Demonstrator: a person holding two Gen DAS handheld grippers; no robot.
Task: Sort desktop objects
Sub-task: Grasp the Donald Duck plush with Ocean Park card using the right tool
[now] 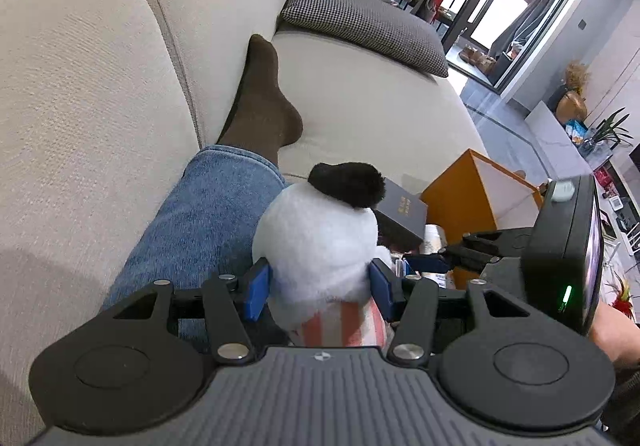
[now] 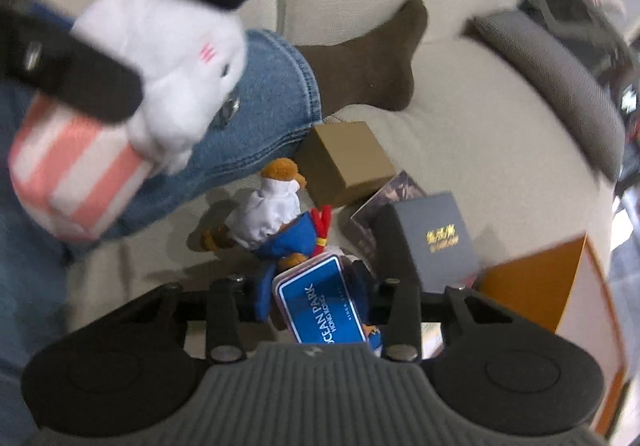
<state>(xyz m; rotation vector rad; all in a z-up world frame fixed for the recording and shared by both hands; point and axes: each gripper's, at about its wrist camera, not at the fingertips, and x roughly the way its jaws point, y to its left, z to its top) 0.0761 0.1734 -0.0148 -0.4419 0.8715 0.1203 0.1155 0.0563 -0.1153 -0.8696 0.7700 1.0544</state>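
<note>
My left gripper (image 1: 320,286) is shut on a white plush toy (image 1: 316,242) with a black ear and a pink-striped body, held up over the sofa; the toy also shows in the right wrist view (image 2: 172,58). My right gripper (image 2: 316,298) is shut on a blue "Ocean Park" case (image 2: 320,302), low over the sofa seat. A small brown plush in white and blue clothes (image 2: 272,214) lies just ahead of it. A dark blue box with gold lettering (image 2: 436,238) and a brown cardboard box (image 2: 348,162) lie beside it.
A person's leg in blue jeans (image 1: 200,218) and a brown sock (image 1: 260,98) rests on the beige sofa (image 1: 360,106). A checked grey cushion (image 1: 368,26) lies further back. An orange box (image 1: 472,198) stands at the right, next to the sofa edge.
</note>
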